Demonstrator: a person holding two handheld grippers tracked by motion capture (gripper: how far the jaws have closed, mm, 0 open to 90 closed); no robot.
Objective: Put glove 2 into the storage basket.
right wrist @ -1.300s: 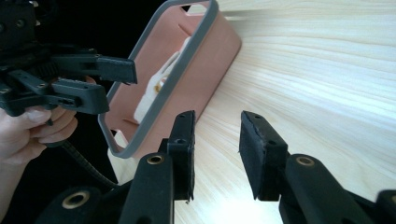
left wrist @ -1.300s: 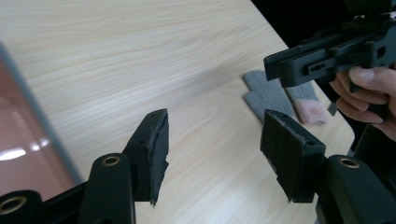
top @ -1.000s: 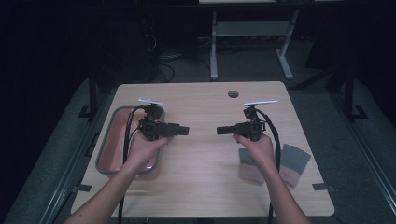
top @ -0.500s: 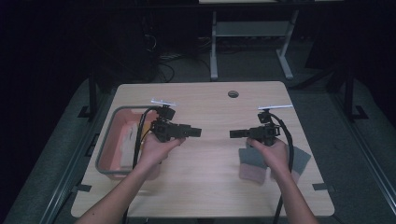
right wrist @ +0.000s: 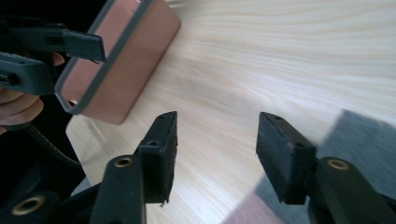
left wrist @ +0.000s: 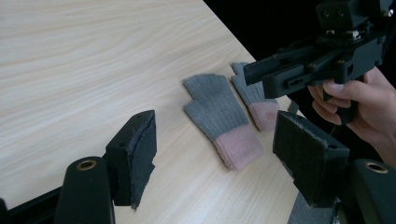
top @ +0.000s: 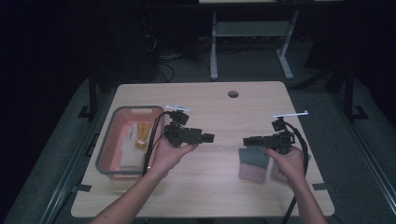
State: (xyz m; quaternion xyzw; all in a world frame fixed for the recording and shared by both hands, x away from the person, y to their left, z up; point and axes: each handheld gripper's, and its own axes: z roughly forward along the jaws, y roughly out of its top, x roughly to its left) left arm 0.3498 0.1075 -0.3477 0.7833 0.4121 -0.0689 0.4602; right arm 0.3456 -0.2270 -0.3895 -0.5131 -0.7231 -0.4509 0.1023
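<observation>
Two gloves lie flat on the pale wooden surface (top: 219, 186), in the lower right of the high view beside the right hand. In the left gripper view they sit right of centre: the nearer glove (left wrist: 219, 119) is grey knit with a pink ribbed cuff, its long axis running from upper left to lower right, the grey end toward the upper left and the cuff toward the lower right. The farther glove (left wrist: 256, 100) lies just beside it with the same colours and nearly the same slant; whether the two touch I cannot tell.

A pink tub (top: 108, 154) with a grey rim stands at the left of the high view, on the left part of the surface. Inside it are a white item and a small yellow item, too small to name. In the right gripper view the tub fills the upper left, seen from its outer wall.

The left hand-held gripper (top: 209, 137) is held above the surface at centre left in the high view, pointing toward the right of the frame. Its jaws have just been opening; they stand well apart with nothing between them.

The right hand-held gripper (top: 247, 140) is at centre right, pointing toward the left of the frame, above the gloves' left edge. Its jaws have also just been opening and stand wide, holding nothing.
</observation>
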